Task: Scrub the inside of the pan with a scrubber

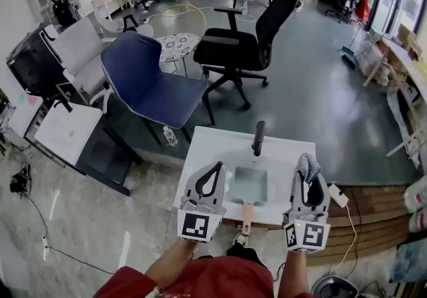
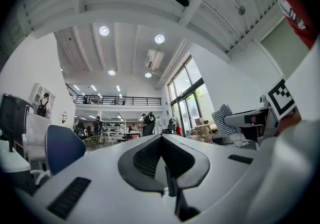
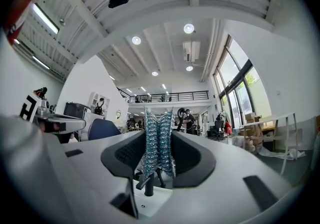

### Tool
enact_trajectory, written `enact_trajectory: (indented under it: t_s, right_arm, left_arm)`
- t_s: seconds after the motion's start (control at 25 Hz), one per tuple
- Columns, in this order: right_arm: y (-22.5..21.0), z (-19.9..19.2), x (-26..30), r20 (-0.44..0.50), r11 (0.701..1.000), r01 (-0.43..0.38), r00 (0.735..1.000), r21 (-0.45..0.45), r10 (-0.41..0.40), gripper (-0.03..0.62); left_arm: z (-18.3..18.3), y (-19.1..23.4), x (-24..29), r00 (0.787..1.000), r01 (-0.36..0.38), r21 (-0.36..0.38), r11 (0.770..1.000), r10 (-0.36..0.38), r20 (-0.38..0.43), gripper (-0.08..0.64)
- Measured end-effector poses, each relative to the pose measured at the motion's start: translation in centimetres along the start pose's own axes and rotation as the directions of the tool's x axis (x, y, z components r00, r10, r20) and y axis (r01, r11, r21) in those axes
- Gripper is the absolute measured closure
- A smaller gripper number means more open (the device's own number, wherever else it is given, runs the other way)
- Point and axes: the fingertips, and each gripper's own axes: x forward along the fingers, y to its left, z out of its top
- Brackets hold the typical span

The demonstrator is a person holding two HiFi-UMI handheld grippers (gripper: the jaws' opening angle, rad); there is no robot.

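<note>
Grey polished flooring fills an open office, with a small white square table (image 1: 207,150) standing low in the head view. On its middle lies a pale teal rectangular pan (image 1: 251,185), its light wooden handle (image 1: 247,215) pointing to 6 o'clock, over the table's near edge. A black cylindrical handle-like object (image 1: 259,138) stands at the pan's 12 o'clock; what it belongs to cannot be told.

At the pan's 9 o'clock the left gripper (image 1: 217,169) has its dark jaws brought together at the tips, with nothing between them. At the pan's 3 o'clock the right gripper (image 1: 308,173) has its jaws pressed on a silvery metal mesh scrubber (image 3: 158,143), which stands upright between them and pokes out past the tips. Both gripper views look out at the room and ceiling, not at the pan.

A navy blue plastic chair (image 1: 150,83) stands at the table's 10 o'clock, and a black wheeled office chair (image 1: 243,47) at its 12 o'clock.
</note>
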Motion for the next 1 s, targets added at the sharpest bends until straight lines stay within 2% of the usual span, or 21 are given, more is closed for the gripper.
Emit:
enact_trajectory:
  t_s: [0.28, 0.56, 0.8, 1.0]
  right_arm:
    - [-4.0, -1.9, 5.3, -0.007, 0.995, -0.088, 0.996, 0.035, 0.089, 0.422]
    - [-5.1, -3.6, 9.0, -0.021, 0.987, -0.150, 0.988, 0.052, 0.151, 0.422]
    - [-4.3, -5.0, 10.5, 0.017, 0.987, -0.146, 0.989, 0.064, 0.145, 0.422]
    - [-3.2, -6.4, 11.2, -0.024, 0.988, -0.140, 0.990, 0.069, 0.142, 0.423]
  left_arm:
    - [-0.2, -0.6, 4.8, 0.995, -0.099, 0.025, 0.995, 0.100, -0.015, 0.548]
    - [-1.2, 0.0, 7.1, 0.987, -0.157, 0.036, 0.987, 0.158, -0.029, 0.548]
    - [-2.4, 1.2, 8.5, 0.993, -0.121, 0.046, 0.992, 0.121, -0.012, 0.548]
    - [-3.1, 1.7, 9.4, 0.994, -0.107, 0.035, 0.994, 0.107, -0.015, 0.548]
